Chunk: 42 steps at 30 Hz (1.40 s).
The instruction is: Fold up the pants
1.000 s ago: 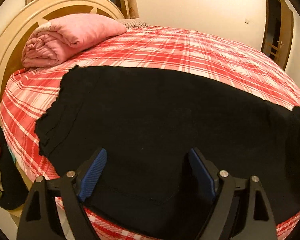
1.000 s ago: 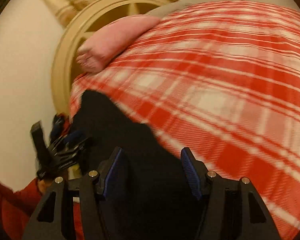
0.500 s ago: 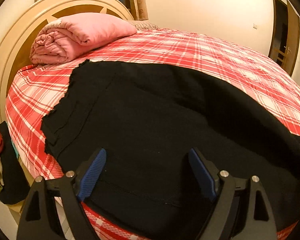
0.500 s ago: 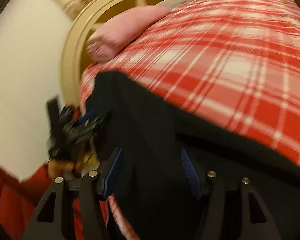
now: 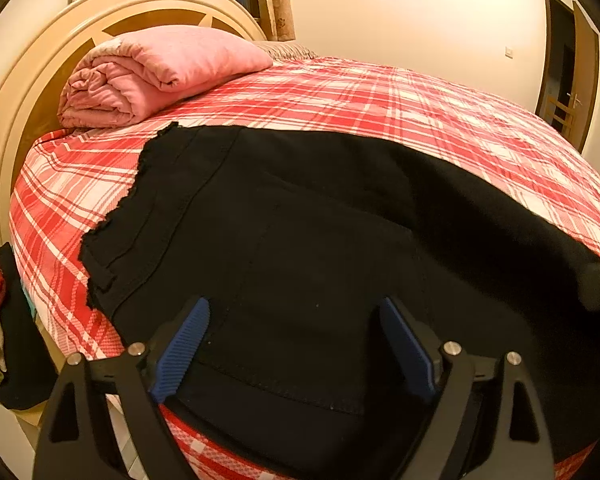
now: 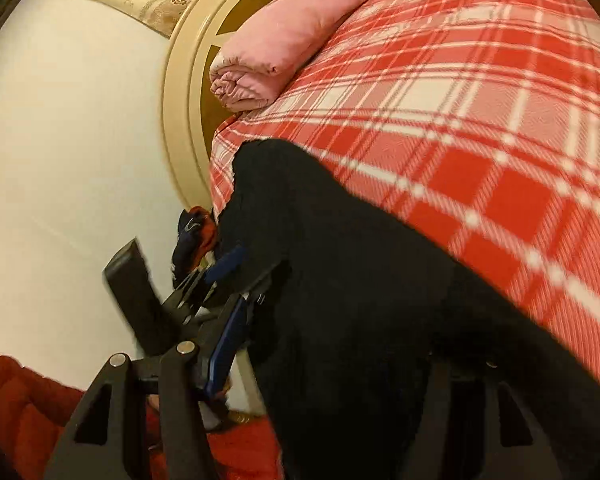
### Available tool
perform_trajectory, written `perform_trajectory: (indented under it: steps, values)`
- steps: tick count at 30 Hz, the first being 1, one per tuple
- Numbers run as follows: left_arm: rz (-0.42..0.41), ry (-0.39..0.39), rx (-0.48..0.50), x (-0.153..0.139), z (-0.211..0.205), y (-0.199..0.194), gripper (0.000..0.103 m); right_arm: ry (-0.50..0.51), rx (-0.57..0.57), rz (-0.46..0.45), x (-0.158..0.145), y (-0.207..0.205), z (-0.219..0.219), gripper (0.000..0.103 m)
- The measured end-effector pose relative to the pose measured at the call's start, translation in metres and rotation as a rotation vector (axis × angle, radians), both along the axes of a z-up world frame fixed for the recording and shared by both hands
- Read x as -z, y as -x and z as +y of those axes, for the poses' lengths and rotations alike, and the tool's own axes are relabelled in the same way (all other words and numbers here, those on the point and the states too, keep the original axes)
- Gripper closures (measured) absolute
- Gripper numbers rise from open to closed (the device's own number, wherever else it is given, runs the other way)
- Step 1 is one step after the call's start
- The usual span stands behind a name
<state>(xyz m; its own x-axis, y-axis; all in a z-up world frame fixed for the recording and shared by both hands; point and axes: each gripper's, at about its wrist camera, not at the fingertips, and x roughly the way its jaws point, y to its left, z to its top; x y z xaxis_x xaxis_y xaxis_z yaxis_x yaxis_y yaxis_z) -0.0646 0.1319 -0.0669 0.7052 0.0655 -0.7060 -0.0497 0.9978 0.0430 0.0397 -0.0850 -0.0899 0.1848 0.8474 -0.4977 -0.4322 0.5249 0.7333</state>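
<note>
Pants (image 5: 320, 248) on the bed (image 5: 440, 120): left gripper (image 5: 296, 344) jaws opening over them, right gripper (image 6: 324, 364) unclear; we grab the 9 o'clock waistband evenly.

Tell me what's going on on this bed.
A person with a gripper in each hand is folding black pants spread on a red plaid bed. The left gripper hovers at the near hem, its jaws opening, the pads pressing nothing. The right gripper is low over the cloth farther along; whether it grips any is unclear. A rolled pink blanket lies by the headboard.
</note>
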Motion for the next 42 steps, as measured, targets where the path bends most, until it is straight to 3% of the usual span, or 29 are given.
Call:
perform_trajectory:
  steps: [4,6,10,13,15,17,19,21,24,25,30,34,37,39,40,41,42]
  values:
    - [-0.001,0.005,0.003,0.001,0.002,-0.001,0.010,0.060,0.178,-0.154,-0.019,-0.017,-0.033,0.040]
    - [-0.003,0.006,0.004,0.001,0.003,-0.001,0.008,0.057,0.239,-0.150,-0.022,-0.030,-0.056,0.040]
    - [0.001,0.013,0.002,0.003,0.006,-0.004,0.002,0.170,0.340,-0.153,-0.025,-0.050,-0.088,0.040]
    - [0.009,0.034,-0.005,0.004,0.010,-0.006,0.000,0.193,0.443,-0.224,-0.046,-0.036,-0.118,0.040]
    - [0.007,0.033,-0.003,0.004,0.009,-0.006,0.000,0.222,0.433,-0.296,-0.061,-0.015,-0.115,0.045]
    - [0.004,0.028,-0.002,0.004,0.008,-0.005,0.000,0.203,0.342,-0.327,-0.066,0.003,-0.095,0.065]
    - [0.005,0.031,-0.005,0.004,0.009,-0.006,0.000,0.208,0.248,-0.339,-0.060,0.013,-0.066,0.071]
    - [0.007,0.029,-0.005,0.003,0.008,-0.006,0.000,0.275,0.173,-0.332,-0.041,0.013,-0.036,0.078]
    - [0.022,0.019,0.000,0.001,0.008,-0.006,0.001,0.424,0.213,-0.249,-0.004,-0.011,-0.016,0.084]
    - [0.026,0.009,0.003,-0.001,0.007,-0.005,0.001,0.424,0.246,-0.253,0.003,-0.017,-0.016,0.094]
    - [0.045,-0.021,0.004,-0.002,0.011,0.003,0.001,0.346,0.306,-0.203,0.002,-0.025,-0.027,0.094]
    - [0.038,-0.015,0.014,-0.011,0.010,0.007,0.001,0.254,0.433,-0.226,-0.038,0.012,-0.067,0.090]
    - [-0.025,-0.019,0.055,-0.029,0.001,0.013,0.001,0.240,0.590,-0.244,-0.065,0.063,-0.129,0.085]
    - [-0.051,-0.002,0.094,-0.039,-0.008,0.015,0.001,0.280,0.705,-0.239,-0.073,0.098,-0.174,0.065]
    - [-0.061,0.008,0.117,-0.043,-0.015,0.015,0.001,0.325,0.794,-0.237,-0.075,0.125,-0.205,0.046]
    - [-0.065,0.015,0.139,-0.046,-0.022,0.014,0.001,0.362,0.862,-0.235,-0.076,0.144,-0.228,0.037]
    - [-0.066,0.020,0.164,-0.049,-0.030,0.014,0.001,0.402,0.935,-0.223,-0.076,0.167,-0.253,0.037]
